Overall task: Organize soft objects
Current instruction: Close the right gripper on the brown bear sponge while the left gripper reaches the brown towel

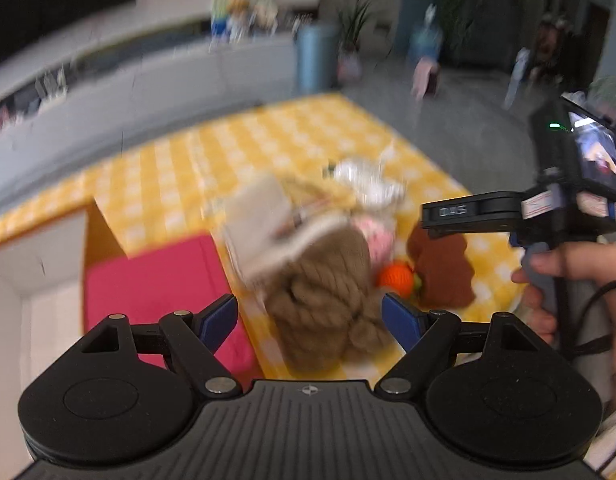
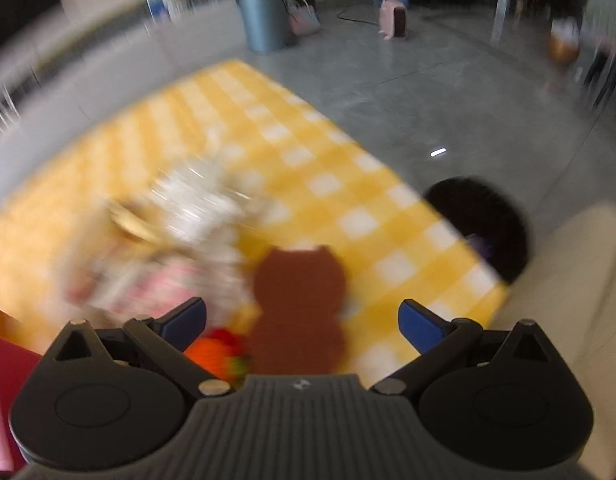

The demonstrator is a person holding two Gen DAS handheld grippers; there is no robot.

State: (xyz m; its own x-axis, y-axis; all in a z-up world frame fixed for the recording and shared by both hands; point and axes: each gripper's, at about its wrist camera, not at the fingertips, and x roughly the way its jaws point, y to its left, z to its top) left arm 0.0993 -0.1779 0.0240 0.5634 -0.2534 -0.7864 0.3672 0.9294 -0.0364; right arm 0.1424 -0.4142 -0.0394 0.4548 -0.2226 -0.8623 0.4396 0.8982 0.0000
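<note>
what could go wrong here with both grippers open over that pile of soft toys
The soft items are bunched together: the left hand-held gripper may catch the pink toy along with the tan rope bundle. The right hand-held gripper, open around the brown bear, could nudge the orange ball.

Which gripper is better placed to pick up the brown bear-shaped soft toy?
Right, probably. The right gripper is open, with the brown bear-shaped soft toy lying between its fingers. The left gripper faces the tan knitted rope bundle instead.
</note>
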